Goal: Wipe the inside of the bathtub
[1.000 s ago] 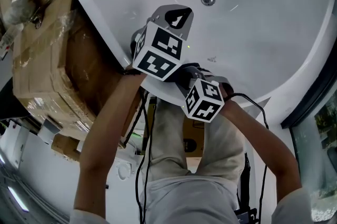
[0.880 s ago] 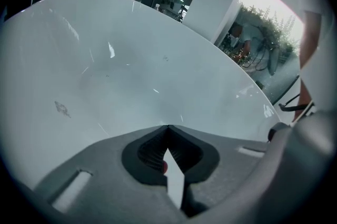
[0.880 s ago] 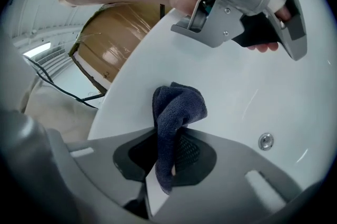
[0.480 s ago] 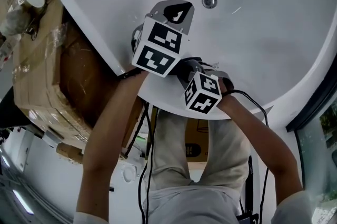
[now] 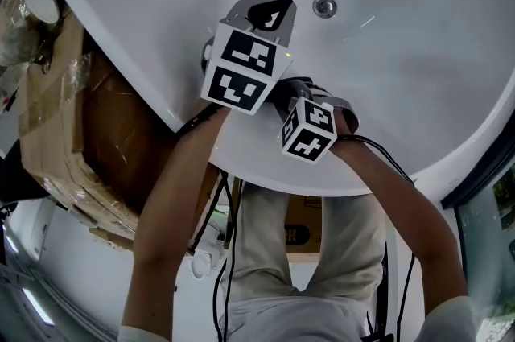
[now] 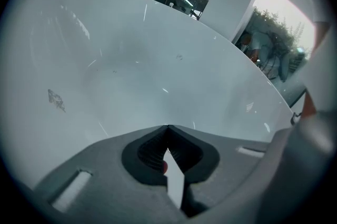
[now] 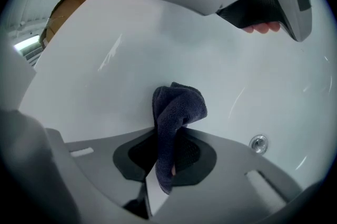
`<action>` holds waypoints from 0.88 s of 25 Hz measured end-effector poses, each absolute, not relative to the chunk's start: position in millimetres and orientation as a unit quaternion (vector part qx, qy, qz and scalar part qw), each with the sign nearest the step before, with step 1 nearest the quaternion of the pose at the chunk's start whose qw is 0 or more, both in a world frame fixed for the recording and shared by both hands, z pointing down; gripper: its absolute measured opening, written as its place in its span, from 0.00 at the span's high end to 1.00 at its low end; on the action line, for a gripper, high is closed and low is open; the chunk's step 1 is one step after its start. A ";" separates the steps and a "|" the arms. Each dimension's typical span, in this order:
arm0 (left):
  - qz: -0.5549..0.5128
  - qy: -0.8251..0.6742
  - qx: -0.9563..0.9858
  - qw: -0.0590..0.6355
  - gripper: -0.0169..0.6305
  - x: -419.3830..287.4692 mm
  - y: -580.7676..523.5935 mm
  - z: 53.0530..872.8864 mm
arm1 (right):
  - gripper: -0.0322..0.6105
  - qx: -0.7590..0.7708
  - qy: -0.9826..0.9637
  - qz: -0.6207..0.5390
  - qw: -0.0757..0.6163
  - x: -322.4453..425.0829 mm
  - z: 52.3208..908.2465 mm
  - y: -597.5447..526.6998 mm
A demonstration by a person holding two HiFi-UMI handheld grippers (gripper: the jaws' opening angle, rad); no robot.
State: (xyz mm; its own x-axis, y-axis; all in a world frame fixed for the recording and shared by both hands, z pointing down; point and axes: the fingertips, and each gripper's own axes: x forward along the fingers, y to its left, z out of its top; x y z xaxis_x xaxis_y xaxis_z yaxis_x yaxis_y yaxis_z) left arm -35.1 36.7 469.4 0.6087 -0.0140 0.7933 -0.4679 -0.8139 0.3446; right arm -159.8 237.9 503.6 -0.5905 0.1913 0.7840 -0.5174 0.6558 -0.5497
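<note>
The white bathtub [image 5: 418,51] fills the upper head view, with its round metal drain [image 5: 324,6] near the top. Both grippers hang over the tub's inner wall close to the near rim: the left one's marker cube [image 5: 241,68] is just left of the right one's cube [image 5: 310,129]. My right gripper [image 7: 169,133] is shut on a dark blue cloth [image 7: 178,104], whose bunched end pokes out against the tub wall, with the drain [image 7: 257,143] to its lower right. My left gripper [image 6: 167,128] is shut with nothing in it and faces the curved tub wall [image 6: 137,75].
Taped cardboard boxes [image 5: 64,115] stand against the tub's outer left side. Cables [image 5: 221,212] hang down by the person's legs. A small grey smudge [image 6: 55,100] marks the tub wall in the left gripper view. A window frame [image 5: 491,163] runs along the right.
Both grippers have moved a little farther into the tub, nearer the drain, the right one more. The tub rim now sits lower in the head view.
</note>
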 end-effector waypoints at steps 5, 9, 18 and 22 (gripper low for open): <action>0.417 -0.148 0.851 0.283 0.98 -33.2 35.9 478.6 | 0.88 0.100 -0.795 0.395 0.448 -154.2 525.1 235.6; 0.420 -0.143 0.850 0.286 0.98 -30.7 35.1 485.2 | 0.88 0.104 -0.792 0.394 0.455 -149.2 542.3 229.1; 0.424 -0.144 0.842 0.300 0.98 -26.4 36.9 501.9 | 0.87 0.096 -0.781 0.389 0.478 -137.1 590.8 215.5; 0.427 -0.151 0.838 0.304 0.98 -27.2 34.1 509.6 | 0.87 0.101 -0.780 0.388 0.480 -131.5 610.3 208.2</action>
